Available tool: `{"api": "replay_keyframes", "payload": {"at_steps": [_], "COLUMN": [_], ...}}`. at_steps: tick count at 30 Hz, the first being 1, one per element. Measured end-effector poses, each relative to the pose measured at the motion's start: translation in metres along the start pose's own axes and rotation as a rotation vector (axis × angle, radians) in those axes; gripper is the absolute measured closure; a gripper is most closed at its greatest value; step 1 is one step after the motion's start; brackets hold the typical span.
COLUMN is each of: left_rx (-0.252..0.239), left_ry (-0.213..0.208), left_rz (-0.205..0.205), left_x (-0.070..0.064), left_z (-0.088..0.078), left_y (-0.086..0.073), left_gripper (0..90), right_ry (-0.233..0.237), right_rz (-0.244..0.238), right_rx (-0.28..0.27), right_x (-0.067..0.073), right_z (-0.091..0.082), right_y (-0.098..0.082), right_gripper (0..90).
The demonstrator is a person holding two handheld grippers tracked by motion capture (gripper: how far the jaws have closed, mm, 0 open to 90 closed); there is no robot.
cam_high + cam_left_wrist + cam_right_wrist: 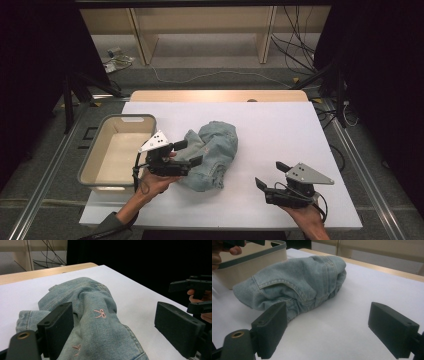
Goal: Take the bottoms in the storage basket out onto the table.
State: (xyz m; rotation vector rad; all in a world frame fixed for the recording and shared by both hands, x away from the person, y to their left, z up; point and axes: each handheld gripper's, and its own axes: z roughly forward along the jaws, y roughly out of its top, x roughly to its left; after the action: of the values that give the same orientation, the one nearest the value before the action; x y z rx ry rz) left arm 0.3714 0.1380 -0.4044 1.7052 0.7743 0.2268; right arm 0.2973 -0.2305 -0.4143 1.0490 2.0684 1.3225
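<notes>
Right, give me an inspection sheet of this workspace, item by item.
Surface: white table top, wooden strip along its far edge.
Job's things: crumpled denim garment lying on the table; beige bin to its left, nothing seen inside.
Clutter: nothing seen.
Grippers: left gripper open, jaws over the garment's near edge; right gripper open, apart from the garment, holding nothing.
Cables: loose wires on the floor behind the table.
Surroundings: wooden shelving, dark curtains.
</notes>
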Motion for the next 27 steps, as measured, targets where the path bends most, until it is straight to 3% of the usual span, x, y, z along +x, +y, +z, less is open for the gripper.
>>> {"api": "replay_keyframes", "payload": {"at_steps": [27], "left_rx": [0.006], "left_ry": [0.013], "left_rz": [0.025], "left_x": [-0.004], "left_z": [-0.016], "left_y": [-0.007], "left_gripper": [14.4], "right_ry": [0.001], "right_rz": [-0.007], "right_rx": [-0.004], "right_x": [0.000], "right_z": [-0.001], "right_y": [0.000], "right_gripper": [16.8]}}
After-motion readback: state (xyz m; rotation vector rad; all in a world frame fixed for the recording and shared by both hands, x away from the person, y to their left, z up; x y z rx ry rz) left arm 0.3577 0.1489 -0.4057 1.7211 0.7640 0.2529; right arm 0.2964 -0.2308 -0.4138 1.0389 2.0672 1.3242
